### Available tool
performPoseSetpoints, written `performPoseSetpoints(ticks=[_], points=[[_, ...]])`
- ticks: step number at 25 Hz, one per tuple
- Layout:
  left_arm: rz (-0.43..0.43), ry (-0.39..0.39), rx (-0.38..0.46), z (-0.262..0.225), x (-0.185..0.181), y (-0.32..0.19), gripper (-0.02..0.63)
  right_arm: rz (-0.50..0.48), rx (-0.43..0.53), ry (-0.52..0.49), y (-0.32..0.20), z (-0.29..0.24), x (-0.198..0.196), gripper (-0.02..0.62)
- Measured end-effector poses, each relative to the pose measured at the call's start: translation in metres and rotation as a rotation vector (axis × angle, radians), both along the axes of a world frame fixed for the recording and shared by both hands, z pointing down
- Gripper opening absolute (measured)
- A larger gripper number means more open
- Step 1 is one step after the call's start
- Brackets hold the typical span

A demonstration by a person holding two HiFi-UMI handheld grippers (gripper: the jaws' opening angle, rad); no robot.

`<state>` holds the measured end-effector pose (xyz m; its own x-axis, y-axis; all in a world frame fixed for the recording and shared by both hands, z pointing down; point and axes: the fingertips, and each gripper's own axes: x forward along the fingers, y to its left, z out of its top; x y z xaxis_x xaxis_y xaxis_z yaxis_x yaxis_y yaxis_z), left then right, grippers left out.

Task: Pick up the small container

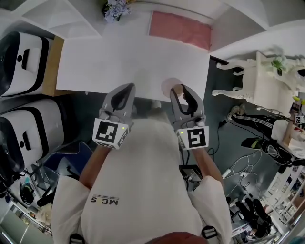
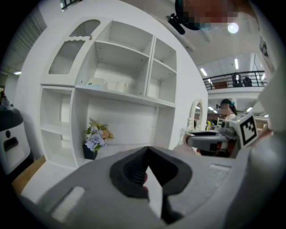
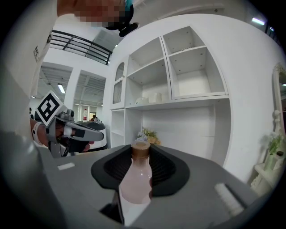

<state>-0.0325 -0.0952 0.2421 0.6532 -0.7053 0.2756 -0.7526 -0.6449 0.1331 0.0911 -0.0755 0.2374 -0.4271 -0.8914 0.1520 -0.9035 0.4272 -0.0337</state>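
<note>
Two hand-held grippers are seen from above at the near edge of a white table, with a person's white shirt below them.

The small container is a little bottle. Its body is pale, translucent pink, wide and rounded at the bottom and narrowing to a slim neck. The neck is topped by a brown cap. It is clamped by the right gripper, whose dark ribbed pads are pressed against both sides of it. The jaws are held partly apart by the bottle's width. The cap sits level with the jaw tips, and the body hangs below the pads.

In the head view the container appears as a pale pink disc with a brown spot. It is held in the right gripper just over the table's near edge, toward its right side. Whether its base rests on the table cannot be told.

The left gripper is seen with its jaw tips closed together and nothing between them. In the head view the left gripper is held at the table's near edge, left of the container and apart from it.

At the table's far edge a pink mat is laid, and a pot of pale blue flowers is set to its left. A white shelf unit is seen behind the table.
</note>
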Motion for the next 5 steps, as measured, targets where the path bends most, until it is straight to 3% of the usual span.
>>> performPoseSetpoints(ticks=[5], points=[[-0.007, -0.003, -0.014, 0.008, 0.021, -0.012, -0.002, 0.005, -0.008, -0.008, -0.014, 0.007, 0.024, 0.123]])
